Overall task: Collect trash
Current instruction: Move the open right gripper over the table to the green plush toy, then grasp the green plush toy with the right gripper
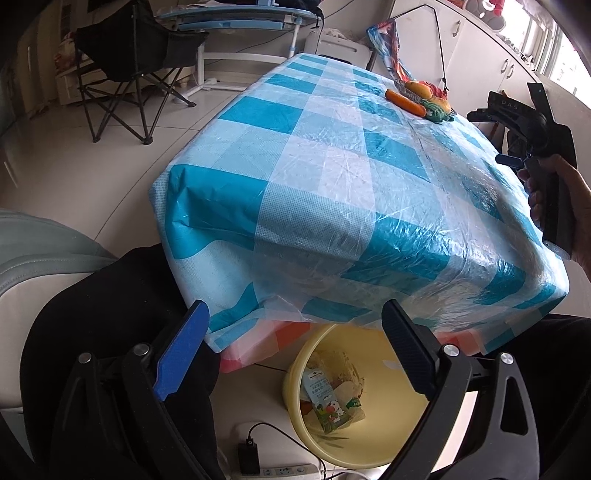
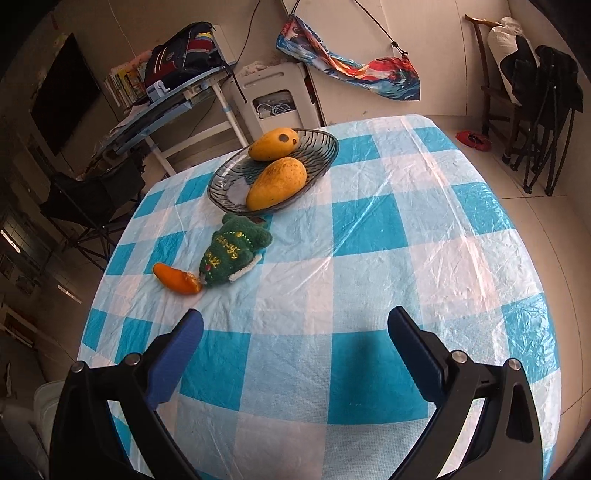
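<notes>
A yellow basin (image 1: 373, 435) stands on the floor under the table's near edge, holding a printed carton (image 1: 328, 404) and crumpled wrappers. My left gripper (image 1: 295, 328) hangs open above it, nothing between its fingers. My right gripper (image 2: 295, 332) is open over the blue checked tablecloth (image 2: 369, 229), empty; a hand holds it at the table's right side (image 1: 535, 155). On the cloth lie an orange carrot-shaped piece (image 2: 175, 278) and a green plush toy (image 2: 232, 254).
A glass dish (image 2: 321, 147) with two mangoes (image 2: 277, 182) sits at the table's far side. A power strip (image 1: 280, 472) with a cable lies on the floor by the basin. A folding chair (image 1: 122, 70) and a desk (image 1: 236, 22) stand beyond the table.
</notes>
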`<state>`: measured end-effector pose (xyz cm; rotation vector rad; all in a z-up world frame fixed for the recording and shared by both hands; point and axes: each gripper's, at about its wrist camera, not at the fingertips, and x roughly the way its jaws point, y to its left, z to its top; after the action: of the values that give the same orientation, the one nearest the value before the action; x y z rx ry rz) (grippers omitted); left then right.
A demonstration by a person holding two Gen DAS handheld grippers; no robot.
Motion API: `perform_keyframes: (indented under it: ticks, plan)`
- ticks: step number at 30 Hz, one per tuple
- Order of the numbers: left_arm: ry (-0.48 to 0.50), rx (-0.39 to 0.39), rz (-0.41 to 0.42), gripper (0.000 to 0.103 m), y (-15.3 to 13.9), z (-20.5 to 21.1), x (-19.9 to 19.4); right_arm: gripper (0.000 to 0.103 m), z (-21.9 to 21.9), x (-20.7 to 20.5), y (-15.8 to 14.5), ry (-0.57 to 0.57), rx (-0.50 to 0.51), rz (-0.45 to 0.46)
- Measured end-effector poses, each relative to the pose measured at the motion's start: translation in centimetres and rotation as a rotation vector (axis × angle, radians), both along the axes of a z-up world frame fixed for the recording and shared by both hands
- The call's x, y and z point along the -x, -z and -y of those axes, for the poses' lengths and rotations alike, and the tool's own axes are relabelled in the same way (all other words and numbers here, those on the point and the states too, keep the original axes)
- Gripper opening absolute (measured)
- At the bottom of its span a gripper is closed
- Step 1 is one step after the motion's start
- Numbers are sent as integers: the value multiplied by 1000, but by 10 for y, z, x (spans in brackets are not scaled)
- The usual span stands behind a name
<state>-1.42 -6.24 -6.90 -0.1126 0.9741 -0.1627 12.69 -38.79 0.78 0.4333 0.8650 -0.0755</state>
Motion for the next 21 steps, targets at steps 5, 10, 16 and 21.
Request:
perform_keyframes:
  ticks: [5,10,16,21]
  plan:
    - [-1,1,-8,91,2,0,-2,96,-13,-24,-6,-21,22,-13]
    - [-1,6,-17,91,3,0,-5,72,-17,-45,5,-34,-24,-47]
    - [1,12,-29,91,5,0,-6,70,-25,-74,11,-7,-58,-60]
    - [-2,14,-32,91,5,-1,-7,60,-39,-96,9,-22,0,-74]
